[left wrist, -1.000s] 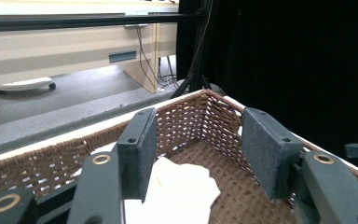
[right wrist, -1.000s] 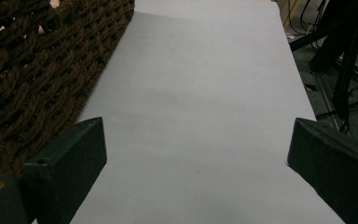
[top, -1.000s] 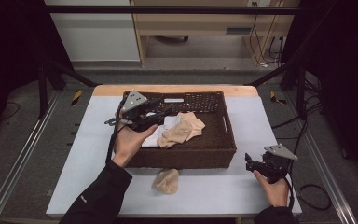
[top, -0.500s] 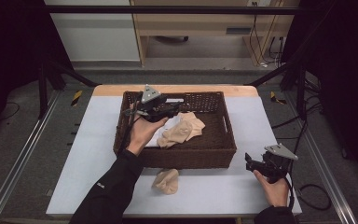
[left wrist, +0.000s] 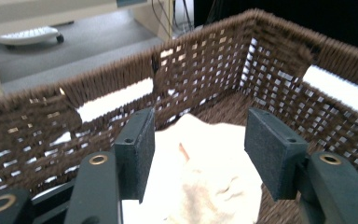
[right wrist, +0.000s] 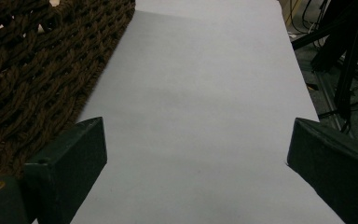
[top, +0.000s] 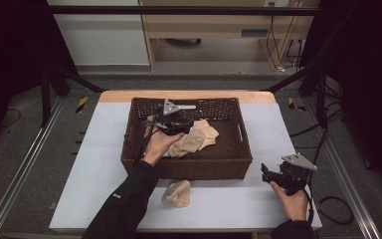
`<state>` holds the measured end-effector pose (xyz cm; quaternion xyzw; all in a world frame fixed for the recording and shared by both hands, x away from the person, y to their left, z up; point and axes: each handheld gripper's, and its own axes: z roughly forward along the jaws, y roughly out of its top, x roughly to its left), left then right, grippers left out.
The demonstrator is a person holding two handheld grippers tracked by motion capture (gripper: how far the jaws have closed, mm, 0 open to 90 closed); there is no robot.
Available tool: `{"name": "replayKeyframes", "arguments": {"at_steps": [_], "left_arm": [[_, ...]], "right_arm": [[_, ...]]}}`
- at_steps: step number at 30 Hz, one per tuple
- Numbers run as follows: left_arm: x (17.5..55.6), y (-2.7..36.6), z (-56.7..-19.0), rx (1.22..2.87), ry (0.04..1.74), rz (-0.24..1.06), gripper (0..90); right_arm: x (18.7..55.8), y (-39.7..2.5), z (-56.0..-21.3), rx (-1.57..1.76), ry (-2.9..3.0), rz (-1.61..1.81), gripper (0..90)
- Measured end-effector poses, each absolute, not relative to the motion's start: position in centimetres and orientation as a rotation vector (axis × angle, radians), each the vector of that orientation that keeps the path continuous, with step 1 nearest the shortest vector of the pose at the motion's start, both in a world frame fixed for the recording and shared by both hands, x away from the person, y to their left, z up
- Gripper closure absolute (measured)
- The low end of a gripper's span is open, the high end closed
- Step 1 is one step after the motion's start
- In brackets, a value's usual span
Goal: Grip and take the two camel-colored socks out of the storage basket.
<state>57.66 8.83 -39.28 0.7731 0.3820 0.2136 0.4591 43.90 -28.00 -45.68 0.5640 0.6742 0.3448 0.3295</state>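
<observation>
A brown wicker basket stands mid-table with a crumpled beige cloth inside it. My left gripper reaches into the basket just over that cloth. In the left gripper view, my left gripper is open, with the cream cloth lying below the gap and the basket wall behind. A second beige bundle lies on the table in front of the basket. My right gripper rests near the basket's front right corner, and in the right gripper view my right gripper is wide open over bare table.
The white table top extends around the basket on all sides. In the right gripper view the basket's woven side is at the left. Metal rails and cables run along the floor beyond the table's right edge.
My left gripper has moved rightward inside the basket, from its left wall to above the beige cloth. The right gripper has stayed put.
</observation>
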Motion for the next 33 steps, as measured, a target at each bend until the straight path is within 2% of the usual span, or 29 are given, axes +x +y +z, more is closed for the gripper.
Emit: {"name": "replayKeyframes", "arguments": {"at_steps": [12,23,29,33], "left_arm": [[58.6,8.7,-42.4,2.041,0.996,0.478,35.6],[58.7,8.3,-43.7,2.177,0.938,0.455,30.6],[58.6,7.9,-44.1,2.227,0.919,0.409,37.5],[58.6,7.9,-44.3,2.282,0.921,0.394,48.4]], "right_arm": [[43.9,-28.0,-45.7,1.474,1.765,0.897,5.1],[43.9,-28.0,-45.8,1.467,1.771,0.888,5.1],[44.0,-27.9,-45.8,1.474,1.771,0.89,5.2],[44.0,-27.9,-45.8,1.472,1.773,0.889,5.3]]}}
